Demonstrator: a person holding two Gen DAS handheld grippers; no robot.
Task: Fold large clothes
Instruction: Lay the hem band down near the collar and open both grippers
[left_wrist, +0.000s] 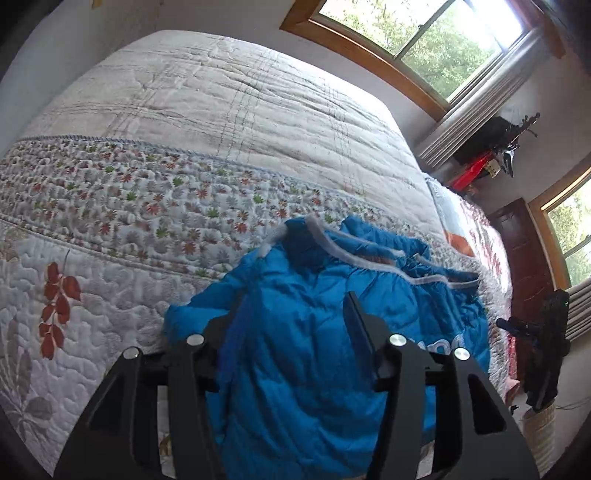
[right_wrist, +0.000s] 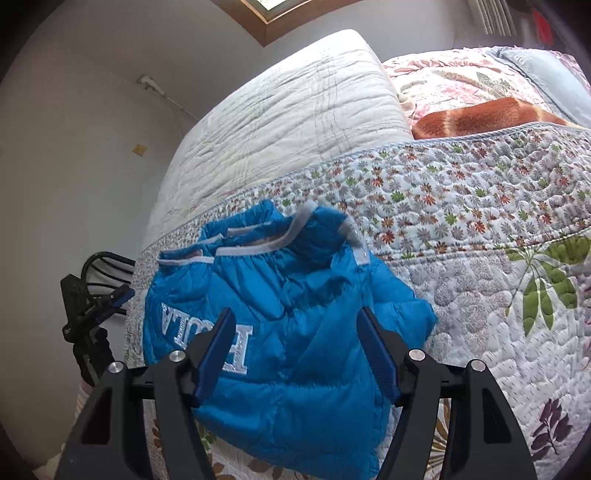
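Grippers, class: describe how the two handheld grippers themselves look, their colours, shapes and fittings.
The left gripper and the right gripper share matte black angular bodies with triangular cut-outs, round silver bolt heads at the pivots, and flat blue finger pads. No cables or sleeves show.

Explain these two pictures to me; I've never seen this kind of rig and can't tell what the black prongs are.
The black prongs are two-finger grippers, one in each of a person's hands, each carrying a camera that looks out along its fingers. One picture is from the left gripper, the other from the right gripper. Both look at a blue jacket lying on a flowered quilt on a bed. Both grippers are open with the jacket beyond their fingers; neither holds anything.
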